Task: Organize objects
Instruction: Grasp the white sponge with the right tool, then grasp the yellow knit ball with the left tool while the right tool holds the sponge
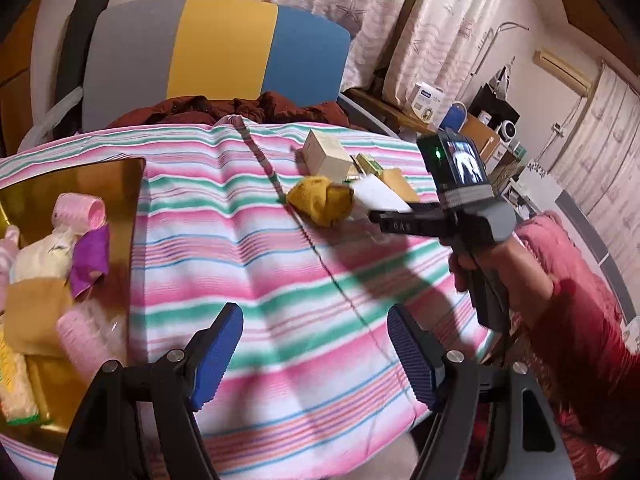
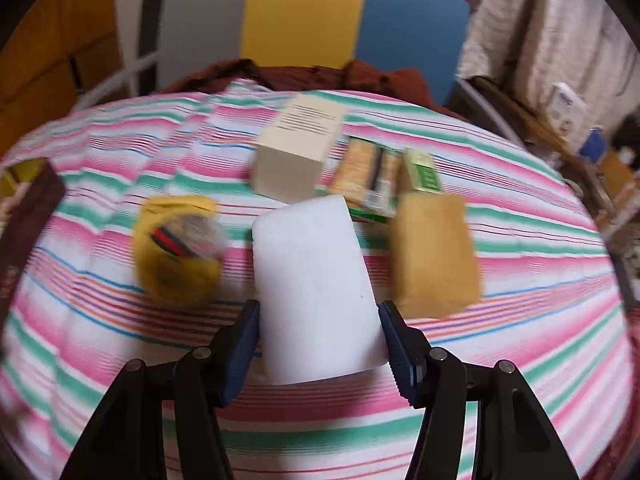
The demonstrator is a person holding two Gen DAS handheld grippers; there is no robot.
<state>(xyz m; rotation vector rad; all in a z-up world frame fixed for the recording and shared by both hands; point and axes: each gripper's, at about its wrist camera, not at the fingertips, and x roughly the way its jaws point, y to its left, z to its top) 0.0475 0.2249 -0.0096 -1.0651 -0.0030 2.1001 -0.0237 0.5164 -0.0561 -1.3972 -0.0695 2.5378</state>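
My right gripper (image 2: 318, 344) is shut on a white foam block (image 2: 316, 280), its blue pads pressed on both sides; the block also shows in the left wrist view (image 1: 380, 196). Around it on the striped cloth lie a yellow pouch (image 2: 176, 256), a tan sponge (image 2: 434, 256), a cream box (image 2: 296, 148) and green packets (image 2: 372, 180). My left gripper (image 1: 316, 356) is open and empty above the cloth. A gold tray (image 1: 100, 184) at the left holds pink hair rollers (image 1: 80, 210), a purple cloth (image 1: 92, 260) and other small items.
The table wears a pink, green and white striped cloth (image 1: 280, 280). A grey, yellow and blue chair back (image 1: 216, 48) with a dark red garment (image 1: 240, 108) stands behind it. Cluttered shelves and curtains lie to the right (image 1: 480, 120).
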